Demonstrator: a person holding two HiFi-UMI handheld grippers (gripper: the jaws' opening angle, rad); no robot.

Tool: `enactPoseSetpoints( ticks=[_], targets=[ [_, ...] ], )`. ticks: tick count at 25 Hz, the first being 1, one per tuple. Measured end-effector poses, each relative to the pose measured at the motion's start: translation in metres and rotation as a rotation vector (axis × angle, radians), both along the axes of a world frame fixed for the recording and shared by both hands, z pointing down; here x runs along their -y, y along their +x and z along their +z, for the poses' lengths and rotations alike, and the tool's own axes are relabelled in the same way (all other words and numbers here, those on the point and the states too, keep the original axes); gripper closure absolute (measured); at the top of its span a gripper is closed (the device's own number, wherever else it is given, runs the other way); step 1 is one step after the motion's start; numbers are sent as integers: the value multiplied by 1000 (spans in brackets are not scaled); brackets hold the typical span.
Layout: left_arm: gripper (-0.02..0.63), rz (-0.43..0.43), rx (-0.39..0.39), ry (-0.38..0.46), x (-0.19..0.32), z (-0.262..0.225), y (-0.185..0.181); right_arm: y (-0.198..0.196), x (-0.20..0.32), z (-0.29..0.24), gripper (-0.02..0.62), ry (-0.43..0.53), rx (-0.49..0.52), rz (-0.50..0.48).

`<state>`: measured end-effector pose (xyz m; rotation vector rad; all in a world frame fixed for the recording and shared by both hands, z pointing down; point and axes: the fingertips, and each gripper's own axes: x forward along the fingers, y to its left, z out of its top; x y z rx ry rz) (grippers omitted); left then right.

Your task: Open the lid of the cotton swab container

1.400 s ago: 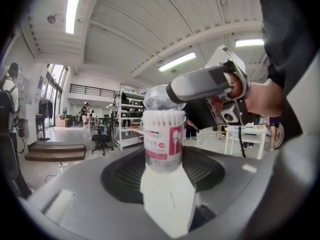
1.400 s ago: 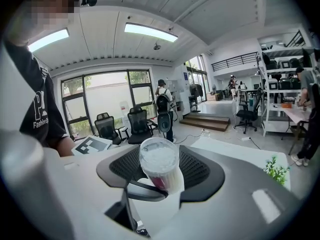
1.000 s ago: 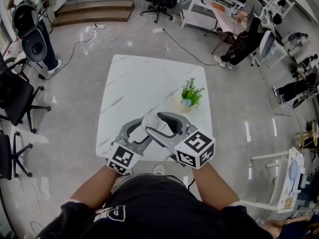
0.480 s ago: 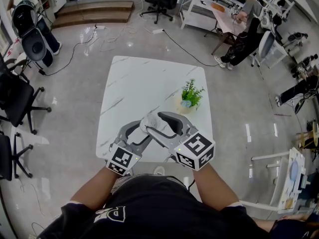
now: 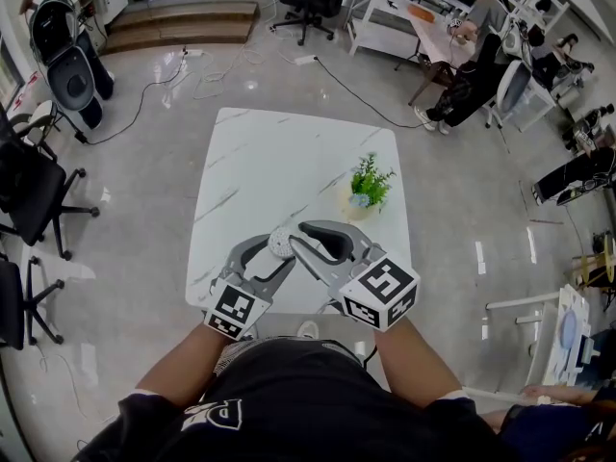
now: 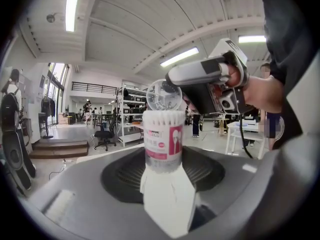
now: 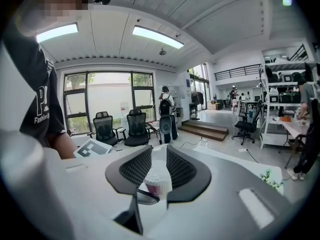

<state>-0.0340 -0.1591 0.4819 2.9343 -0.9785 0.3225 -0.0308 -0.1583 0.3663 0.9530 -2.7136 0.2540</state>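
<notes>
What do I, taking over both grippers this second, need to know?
Left gripper: shut on the cotton swab container, held upright.
Right gripper: jaws have just been closing with the lid between them; whether the pads press it yet is unclear.
Done: lid tipped up off the mouth, swab tips showing.
Left: probably swing the lid fully back; keep the left grip firm.

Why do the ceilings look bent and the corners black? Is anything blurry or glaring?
Left gripper view: the wide lens bows the ceiling, corners go dark, the strip light glares, the cotton swab container is sharp, its clear lid faint. Right gripper view: windows wash out, nearest foreground soft. Head view: even light, sheen on floor.
</notes>
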Motion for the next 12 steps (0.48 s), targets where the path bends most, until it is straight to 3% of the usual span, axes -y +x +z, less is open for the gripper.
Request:
enactPoseSetpoints(
  ticks=[7, 12],
  targets=[
    [325, -1, -4, 5, 1, -2, -1, 2, 2, -3, 511, 8, 8, 14],
    [325, -2, -2, 7, 3, -1, 0, 13, 9, -5, 518, -24, 72, 49]
  ],
)
